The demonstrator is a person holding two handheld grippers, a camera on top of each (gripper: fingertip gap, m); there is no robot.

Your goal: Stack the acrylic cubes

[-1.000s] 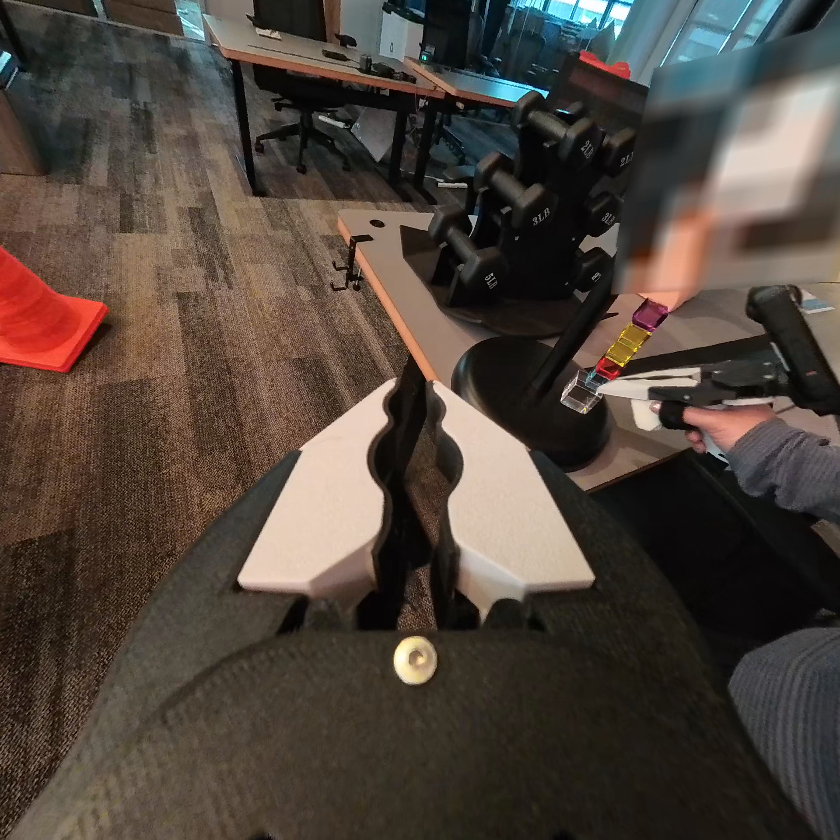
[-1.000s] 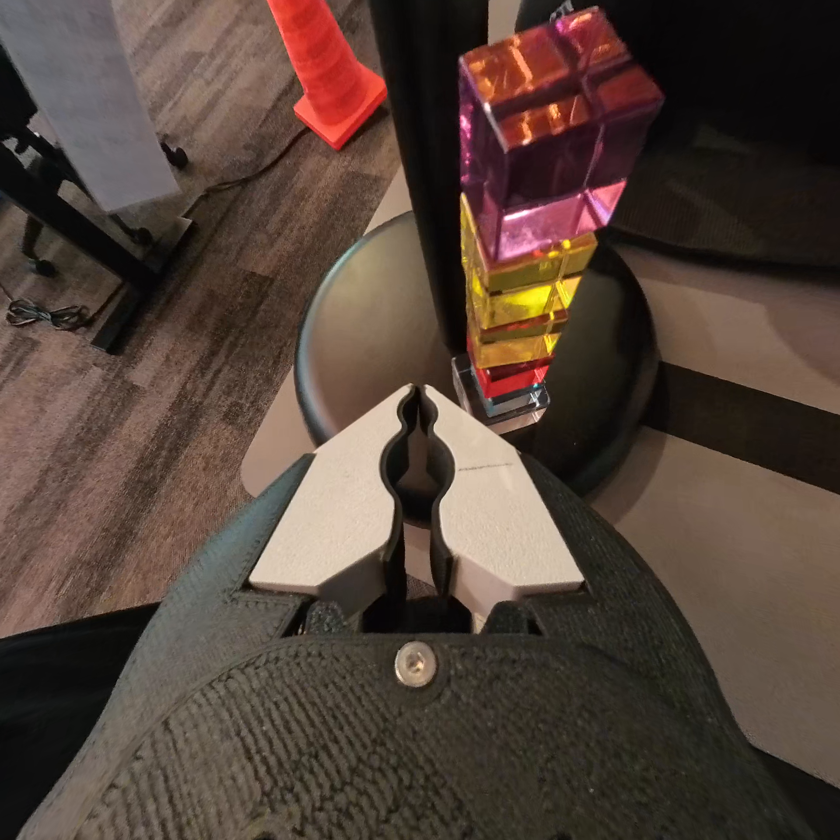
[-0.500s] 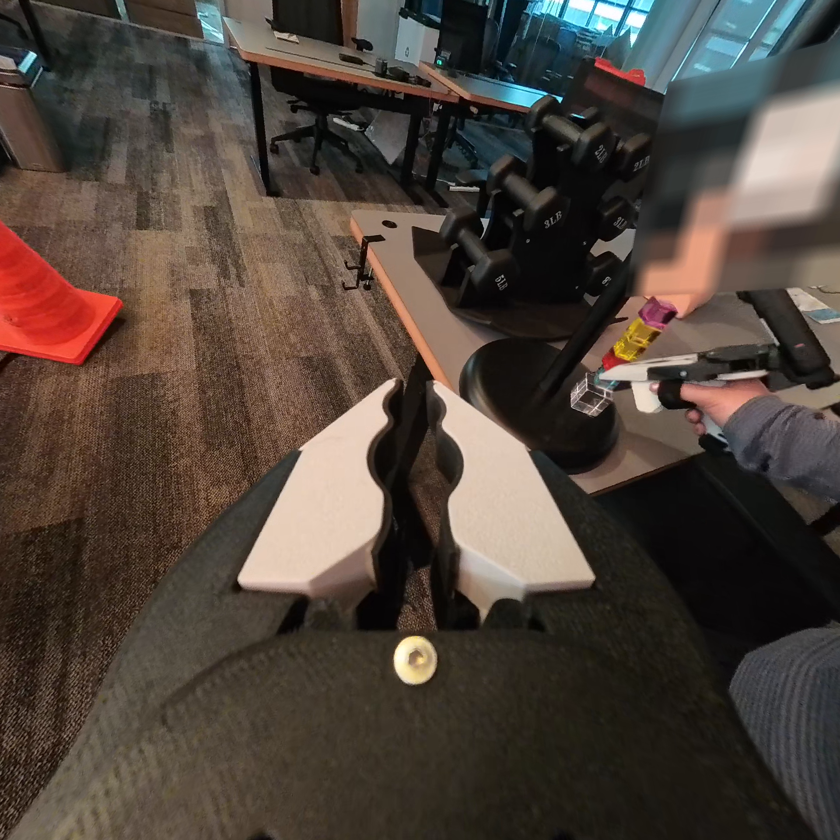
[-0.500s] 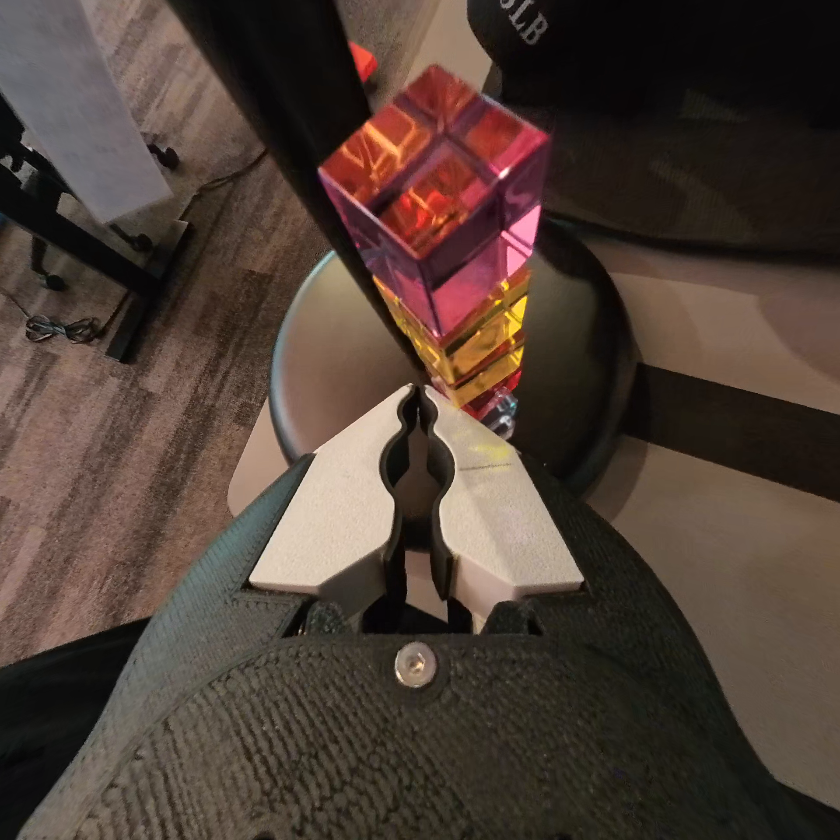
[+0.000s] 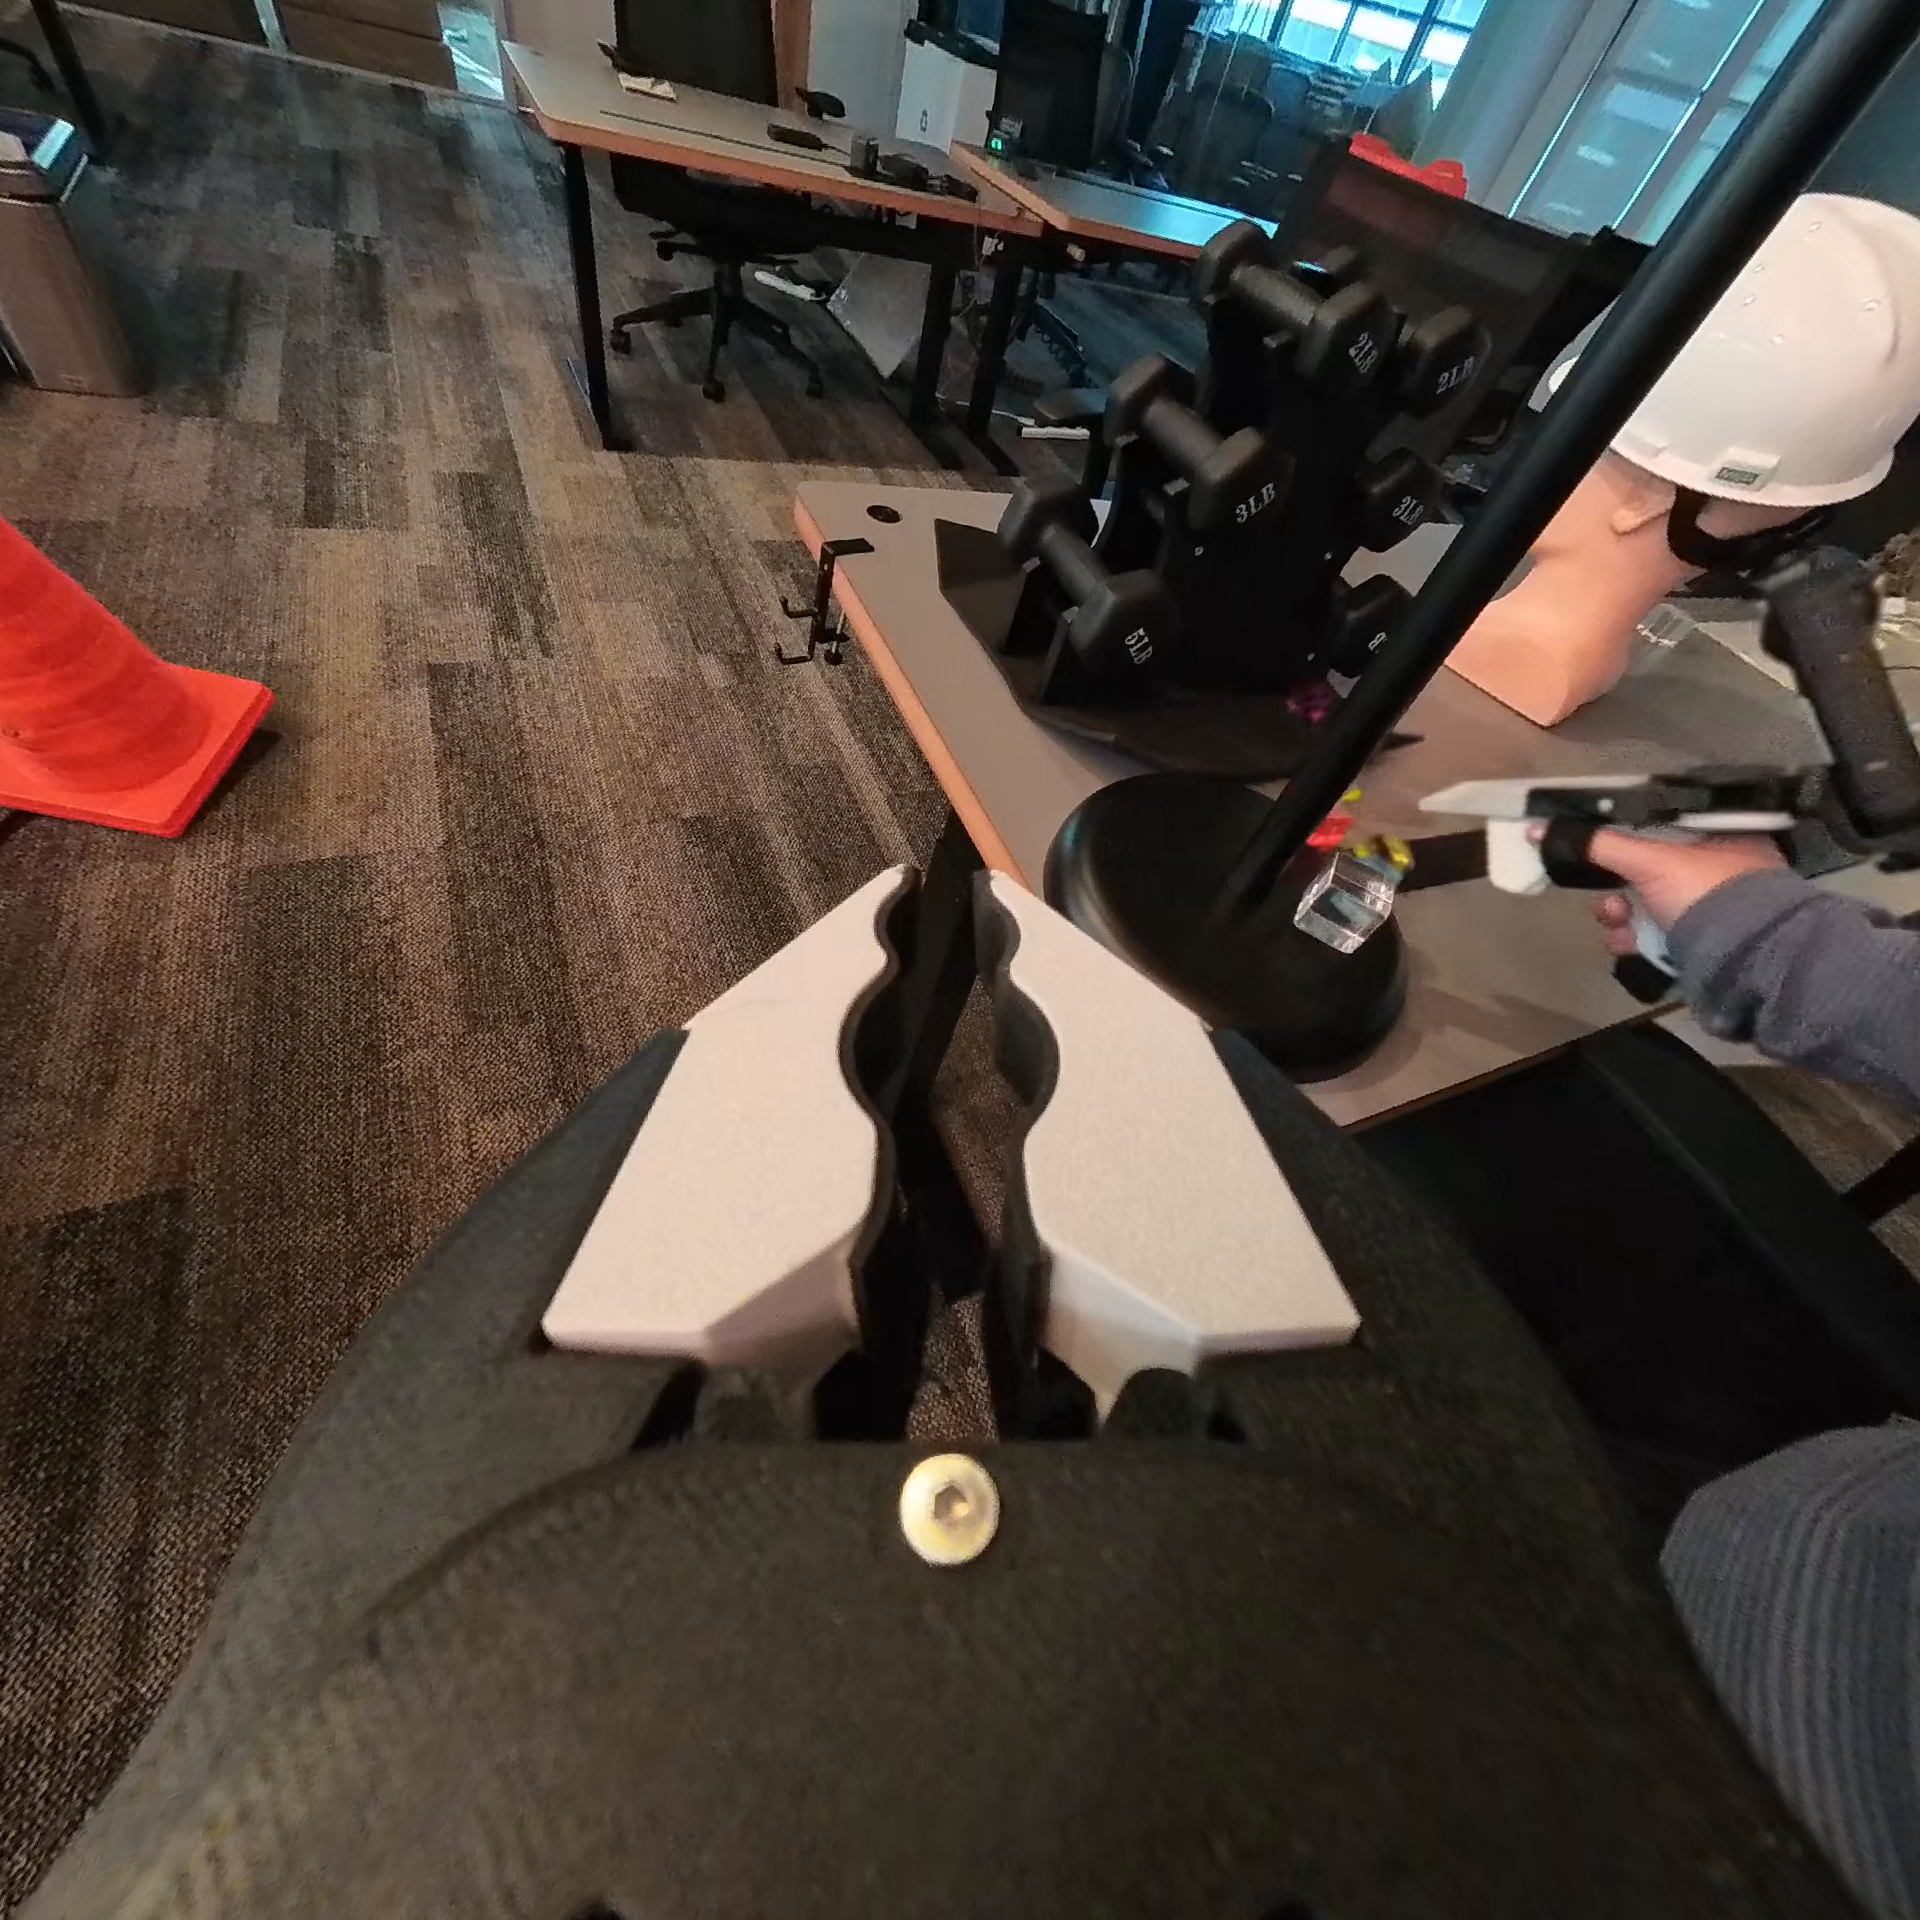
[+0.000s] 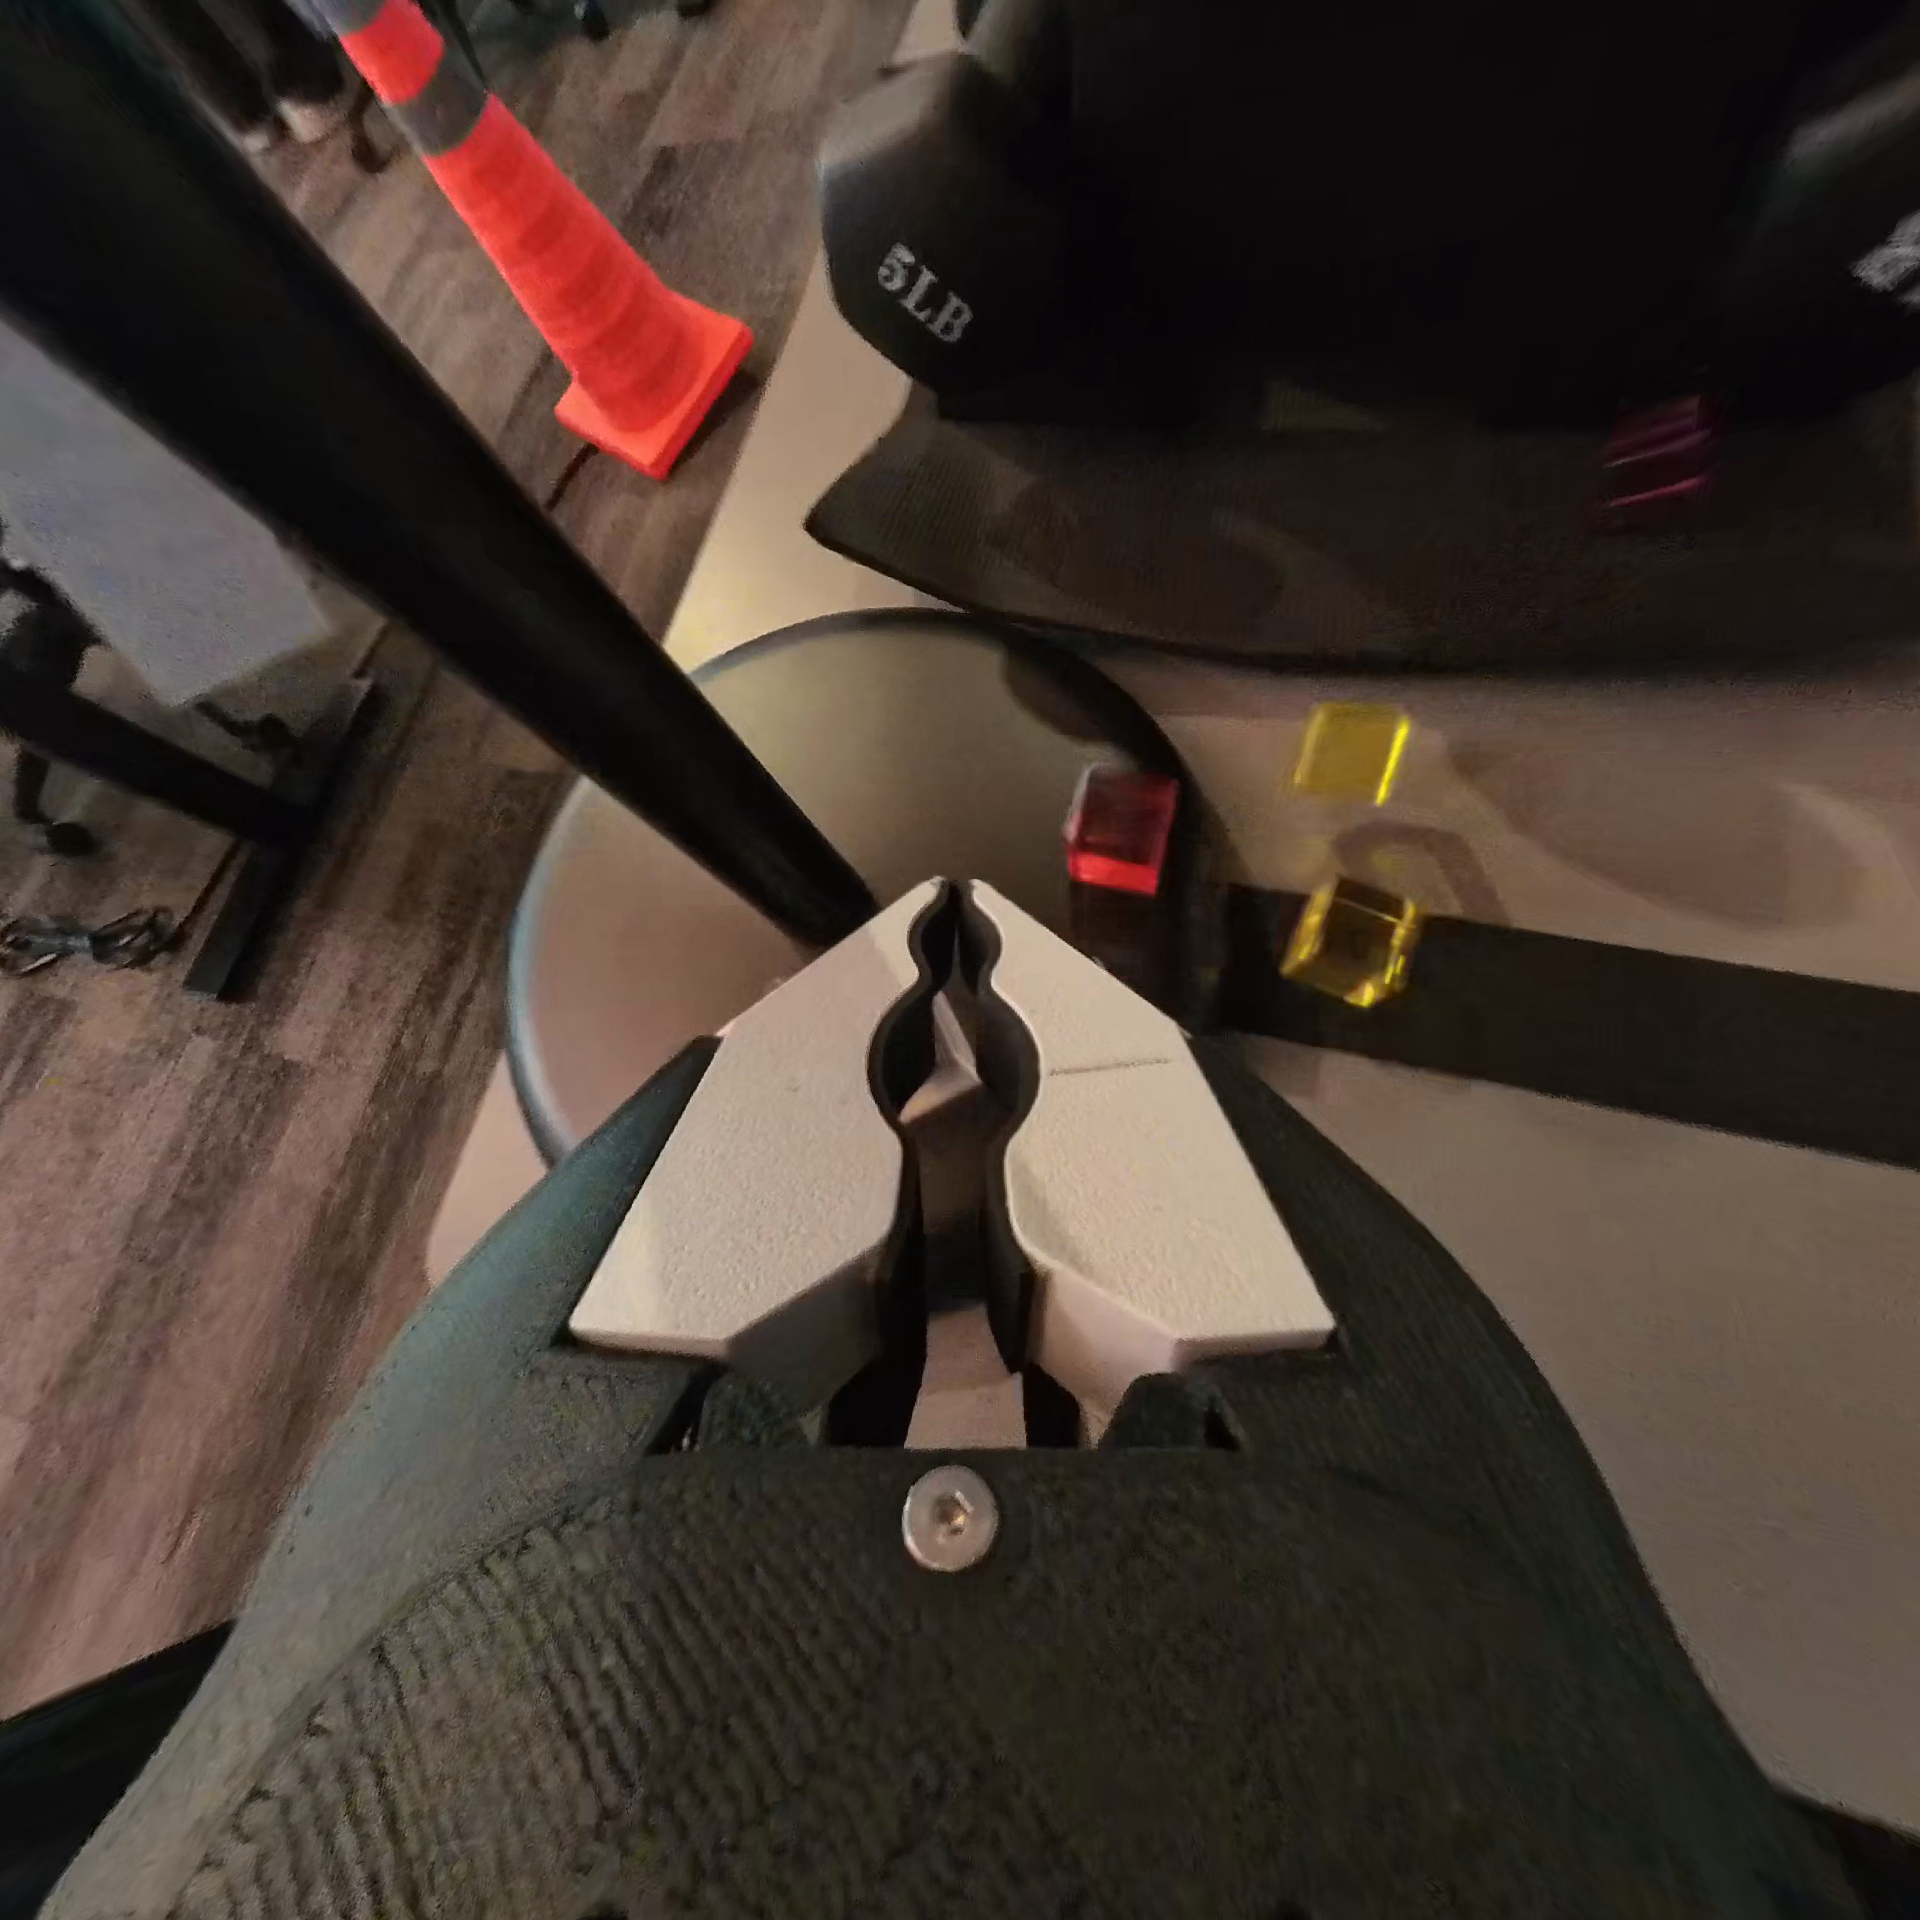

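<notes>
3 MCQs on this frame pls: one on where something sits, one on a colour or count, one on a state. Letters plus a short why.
1. Where does the clear cube lie?
A. on the round black stand base
B. on the carpet
C. on the dumbbell rack

2. How many yellow cubes show in the right wrist view?
A. none
B. two
C. five

3. How do the right hand-held gripper's fingertips stand?
A. wide open
B. closed around the red cube
C. together, nothing between them

Answers:
1 A: the clear cube rests on the round black stand base.
2 B: one yellow cube on the bare table, another on the dark strip.
3 C: the right hand-held gripper has its tips meeting, the red cube apart beside it.
</notes>
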